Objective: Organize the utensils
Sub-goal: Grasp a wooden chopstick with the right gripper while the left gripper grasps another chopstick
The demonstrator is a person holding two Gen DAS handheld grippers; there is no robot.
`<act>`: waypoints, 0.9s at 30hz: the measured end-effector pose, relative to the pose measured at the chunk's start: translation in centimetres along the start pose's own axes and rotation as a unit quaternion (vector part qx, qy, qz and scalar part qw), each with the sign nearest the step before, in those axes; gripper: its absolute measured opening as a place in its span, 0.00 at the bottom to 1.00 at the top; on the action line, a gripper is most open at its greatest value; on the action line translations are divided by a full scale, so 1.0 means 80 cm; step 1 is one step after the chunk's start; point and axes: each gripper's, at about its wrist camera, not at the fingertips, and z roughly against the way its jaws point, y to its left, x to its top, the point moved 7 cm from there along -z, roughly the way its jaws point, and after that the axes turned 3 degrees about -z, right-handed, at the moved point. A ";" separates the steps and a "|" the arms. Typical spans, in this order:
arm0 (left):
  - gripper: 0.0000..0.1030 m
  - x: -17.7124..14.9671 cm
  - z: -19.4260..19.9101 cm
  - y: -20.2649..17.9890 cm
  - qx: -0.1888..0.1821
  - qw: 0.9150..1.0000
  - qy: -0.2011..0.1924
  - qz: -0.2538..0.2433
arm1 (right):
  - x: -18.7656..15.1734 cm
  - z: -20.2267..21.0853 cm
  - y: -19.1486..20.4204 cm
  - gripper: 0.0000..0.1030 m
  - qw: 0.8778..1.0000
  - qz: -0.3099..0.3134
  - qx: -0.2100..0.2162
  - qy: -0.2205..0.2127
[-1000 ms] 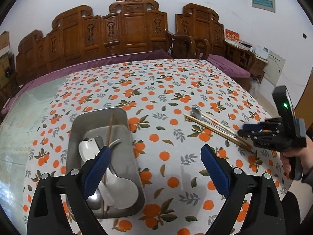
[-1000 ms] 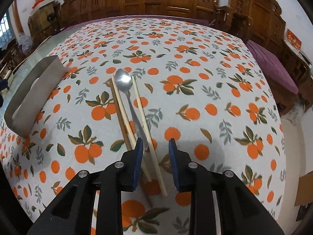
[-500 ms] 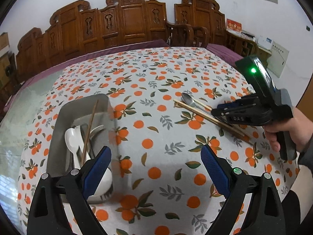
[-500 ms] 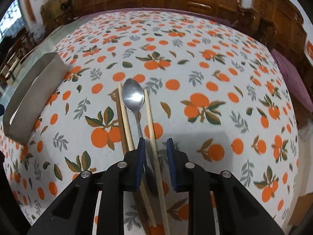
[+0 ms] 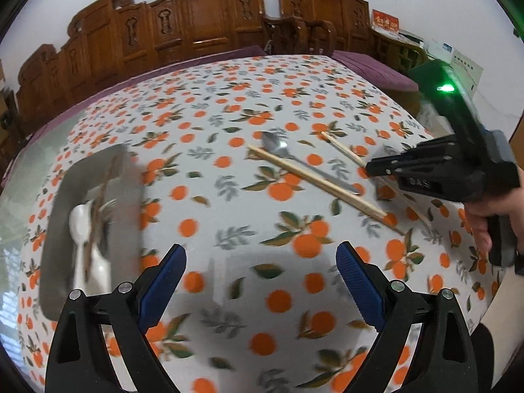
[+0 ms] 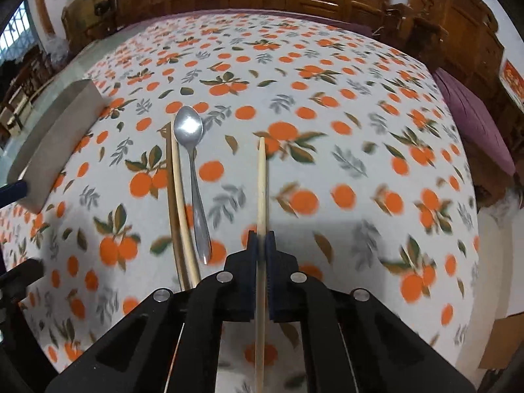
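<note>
The pale chopstick [image 6: 261, 177] is clamped between the pads of the right gripper [image 6: 261, 245], gripped well back along its length. Its long axis runs straight out along the gripper's fingers, with the tapered tip pointing toward the far edge of the tabletop [image 6: 327, 65] and the butt end passing back under the gripper body. The jaws are fully closed on it. It appears lifted slightly clear of the cloth, though this cannot be confirmed.

Just to its left, the metal spoon [image 6: 191, 150] and two further chopsticks [image 6: 178, 196] lie flat on the cloth, roughly parallel to the held stick and apart from it.

The metal tray [image 5: 95, 216], already holding white spoons and other utensils, sits toward the tabletop's left edge. From the right gripper it lies to the left and somewhat farther out, beyond the spoon.

The left gripper [image 5: 260, 281] hangs over the near edge of the tabletop with jaws wide apart, holding nothing, and is the nearer of the two to the tray.

Judgement: delivery requires carrying the stick leftward over the spoon and turning its axis to match the tray's long side.
</note>
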 end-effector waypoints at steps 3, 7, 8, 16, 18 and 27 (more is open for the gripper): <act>0.87 0.007 -0.014 -0.027 -0.010 1.000 0.009 -0.005 | -0.021 0.018 -0.014 0.06 1.000 -0.012 0.005 -0.008; 0.87 0.014 -0.033 -0.066 -0.017 1.000 0.016 -0.018 | -0.044 0.033 -0.035 0.06 0.999 -0.032 0.009 -0.015; 0.87 0.015 -0.037 -0.071 -0.021 0.999 0.019 -0.015 | -0.049 0.036 -0.041 0.06 0.999 -0.038 0.011 -0.016; 0.87 0.028 -0.073 -0.113 -0.016 0.999 0.041 -0.007 | -0.073 0.042 -0.062 0.06 0.998 -0.062 0.016 -0.024; 0.87 0.027 -0.081 -0.121 0.001 0.999 0.047 -0.020 | -0.080 0.037 -0.067 0.06 0.997 -0.068 0.013 -0.019; 0.87 0.012 -0.088 -0.110 0.041 0.996 0.071 -0.037 | -0.088 0.035 -0.071 0.06 0.997 -0.074 0.015 -0.027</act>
